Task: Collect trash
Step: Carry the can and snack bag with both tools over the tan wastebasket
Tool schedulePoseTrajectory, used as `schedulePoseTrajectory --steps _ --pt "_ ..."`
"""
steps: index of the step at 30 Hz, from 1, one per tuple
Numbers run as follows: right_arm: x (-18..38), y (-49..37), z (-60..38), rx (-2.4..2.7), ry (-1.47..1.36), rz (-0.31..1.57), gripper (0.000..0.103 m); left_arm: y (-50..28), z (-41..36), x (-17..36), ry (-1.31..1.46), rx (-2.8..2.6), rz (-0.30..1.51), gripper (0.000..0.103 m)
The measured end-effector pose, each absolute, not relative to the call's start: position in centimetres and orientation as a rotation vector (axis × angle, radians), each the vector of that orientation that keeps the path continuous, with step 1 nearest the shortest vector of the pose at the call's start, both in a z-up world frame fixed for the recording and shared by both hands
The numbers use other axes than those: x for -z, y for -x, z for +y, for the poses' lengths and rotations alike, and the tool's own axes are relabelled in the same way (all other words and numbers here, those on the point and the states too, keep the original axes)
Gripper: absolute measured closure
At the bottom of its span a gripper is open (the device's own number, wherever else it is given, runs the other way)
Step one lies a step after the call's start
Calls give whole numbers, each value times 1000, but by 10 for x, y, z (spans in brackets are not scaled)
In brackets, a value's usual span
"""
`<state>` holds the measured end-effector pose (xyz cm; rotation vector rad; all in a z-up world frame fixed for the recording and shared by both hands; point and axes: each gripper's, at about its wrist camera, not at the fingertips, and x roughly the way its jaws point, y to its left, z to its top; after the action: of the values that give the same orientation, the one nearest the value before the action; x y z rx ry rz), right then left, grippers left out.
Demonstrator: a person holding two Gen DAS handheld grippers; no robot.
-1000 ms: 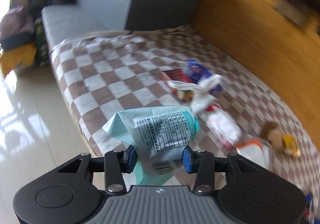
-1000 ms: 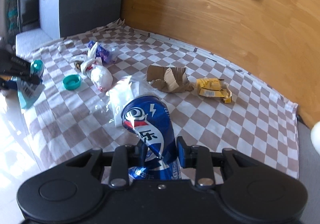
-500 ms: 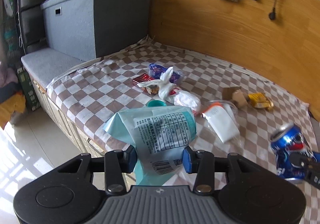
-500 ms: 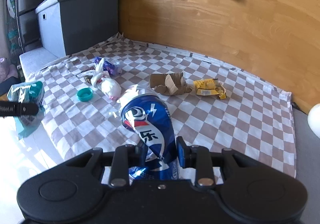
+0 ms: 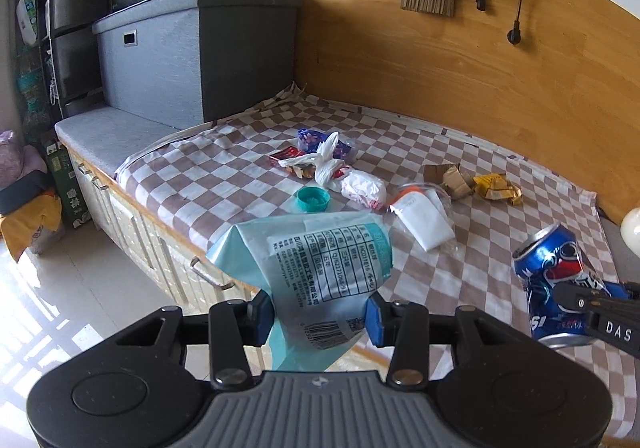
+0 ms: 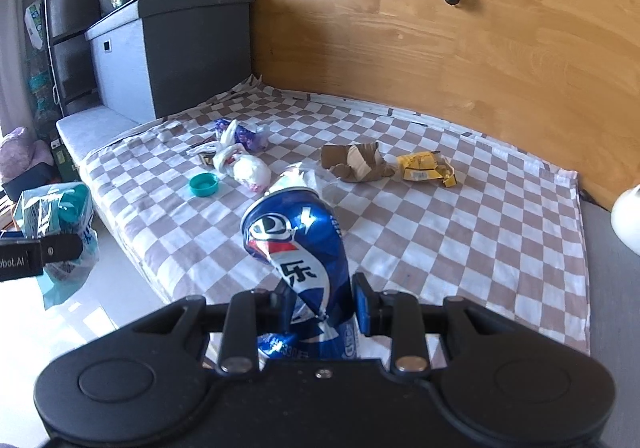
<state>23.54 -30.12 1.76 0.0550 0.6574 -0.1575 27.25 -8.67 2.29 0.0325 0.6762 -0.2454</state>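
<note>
Left to right: the left tongs (image 5: pixel 318 314), part closed, pinch a pale blue wrapper (image 5: pixel 316 272); the right tongs (image 6: pixel 320 302), narrower, clamp a dented blue can (image 6: pixel 298 248). Both have drawn back and risen from the checked bed cover (image 5: pixel 224 175), so two pieces are collected. Remaining litter, including a teal cap (image 5: pixel 313 199), lies mid-bed; open floor (image 5: pixel 76 284) lies left of the near edge.

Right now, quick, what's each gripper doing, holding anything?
Left gripper: shut on the light blue wrapper bag.
Right gripper: shut on the dented blue soda can.
</note>
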Motion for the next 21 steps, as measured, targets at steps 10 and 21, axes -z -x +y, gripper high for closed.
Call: schedulePoseTrajectory --steps 10,21 --pt "-20 -209 -277 119 -60 643 73 -235 -68 -15 -39 231 676 58" --pt "5 -218 -245 41 -70 693 73 -230 -36 12 -20 156 721 58"
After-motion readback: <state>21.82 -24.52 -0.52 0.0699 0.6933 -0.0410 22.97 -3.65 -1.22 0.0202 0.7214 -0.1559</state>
